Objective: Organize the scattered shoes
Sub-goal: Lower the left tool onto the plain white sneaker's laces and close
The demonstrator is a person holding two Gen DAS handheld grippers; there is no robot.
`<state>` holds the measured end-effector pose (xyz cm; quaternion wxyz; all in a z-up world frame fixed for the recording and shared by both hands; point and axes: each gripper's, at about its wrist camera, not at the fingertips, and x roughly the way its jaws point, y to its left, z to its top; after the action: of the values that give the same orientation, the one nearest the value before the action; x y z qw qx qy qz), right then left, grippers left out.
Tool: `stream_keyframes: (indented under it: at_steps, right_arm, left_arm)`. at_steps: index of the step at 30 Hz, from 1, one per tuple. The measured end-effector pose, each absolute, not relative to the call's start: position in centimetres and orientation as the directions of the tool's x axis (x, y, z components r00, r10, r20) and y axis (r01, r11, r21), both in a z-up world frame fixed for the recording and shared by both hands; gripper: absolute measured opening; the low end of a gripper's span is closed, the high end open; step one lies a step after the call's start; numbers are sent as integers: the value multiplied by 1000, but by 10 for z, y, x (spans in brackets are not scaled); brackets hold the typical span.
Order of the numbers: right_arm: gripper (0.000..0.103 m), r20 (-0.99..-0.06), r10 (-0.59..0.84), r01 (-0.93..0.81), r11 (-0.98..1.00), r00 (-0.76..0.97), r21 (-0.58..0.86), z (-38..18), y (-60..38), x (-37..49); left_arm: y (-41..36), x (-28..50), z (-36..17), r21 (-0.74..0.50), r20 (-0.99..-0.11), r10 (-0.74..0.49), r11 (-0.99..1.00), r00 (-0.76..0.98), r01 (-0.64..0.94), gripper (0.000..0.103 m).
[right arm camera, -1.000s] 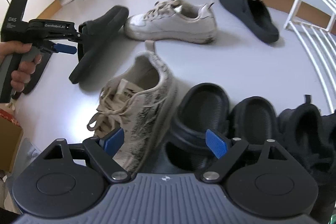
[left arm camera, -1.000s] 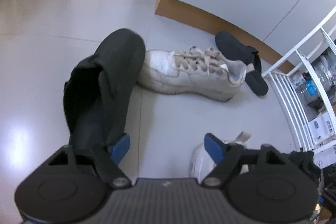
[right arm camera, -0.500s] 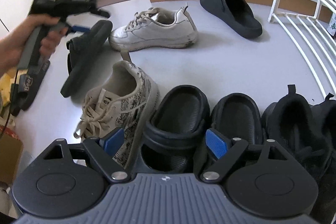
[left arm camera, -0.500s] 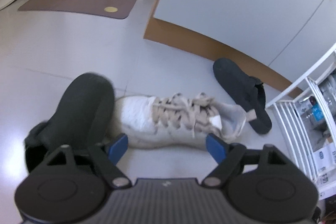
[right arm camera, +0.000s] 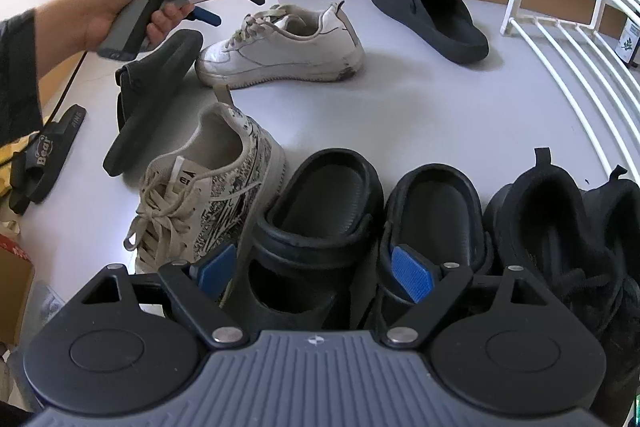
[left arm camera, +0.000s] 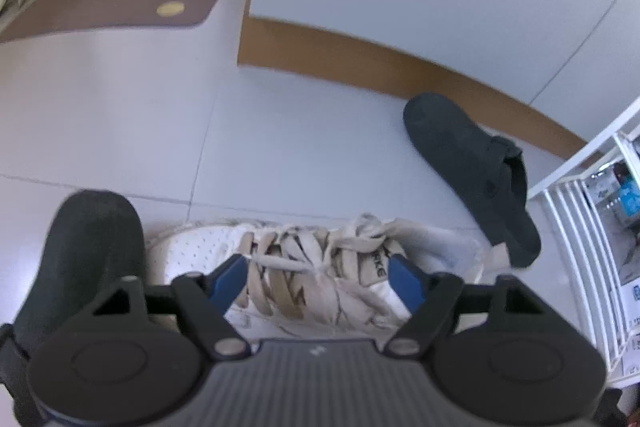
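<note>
Fingers of the left gripper (left arm camera: 316, 277) are closing astride the white sneaker's (left arm camera: 320, 291) laces, seemingly not yet pressing; right gripper (right arm camera: 316, 269) gapes empty.

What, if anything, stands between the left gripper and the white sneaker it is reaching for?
Nothing visible. In the left wrist view, the left gripper sits right over the white sneaker, its closing fingers straddling the laces. The black slipper lies beside the toe, left of the fingers, not between them.

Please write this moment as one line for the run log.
left gripper: closing around white sneaker laces, not gripped yet | right gripper: open, empty, over black clogs
</note>
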<state>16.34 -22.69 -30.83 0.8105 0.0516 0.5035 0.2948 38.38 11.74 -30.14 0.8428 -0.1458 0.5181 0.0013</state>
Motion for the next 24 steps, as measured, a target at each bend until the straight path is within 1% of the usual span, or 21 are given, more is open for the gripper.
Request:
stream_keyframes:
  at_steps: [1, 2, 6, 7, 8, 11, 18, 21, 24]
  right_arm:
    - [89, -788, 527, -424, 823, 318, 379, -310, -227, 163]
    - [89, -790, 525, -422, 824, 317, 378, -311, -227, 163]
    - [89, -795, 520, -421, 826, 313, 374, -313, -227, 163]
    - [89, -795, 520, -422, 826, 312, 374, -314, -227, 163]
    - [89, -795, 521, -423, 825, 312, 374, -314, -226, 162]
    - [89, -793, 523, -427, 823, 312, 374, -314, -227, 160]
    - [89, -802, 512, -418, 830, 306, 370, -317, -229, 160]
    - [89, -803, 512, -421, 829, 307, 368, -318, -230, 159]
    - [89, -804, 511, -425, 828, 305, 365, -319, -229, 158]
  left_arm:
    - [116, 385, -306, -244, -881, -151, 957, 449, -155, 52]
    - [114, 386, -310, -245, -885, -153, 956, 439, -159, 50]
    - [111, 385, -316, -228, -881, -135, 961, 453, -156, 49]
    - [109, 384, -317, -221, -878, -129, 964, 460, -151, 44]
    - [109, 383, -317, -225, -876, -135, 963, 463, -146, 23]
    - [112, 378, -317, -235, -873, -147, 962, 466, -136, 13]
    - [125, 351, -305, -359, -821, -224, 918, 526, -169, 11]
    - [122, 342, -298, -426, -797, -293, 892, 528, -148, 11]
    - [109, 343, -292, -447, -784, -325, 887, 529, -118, 11]
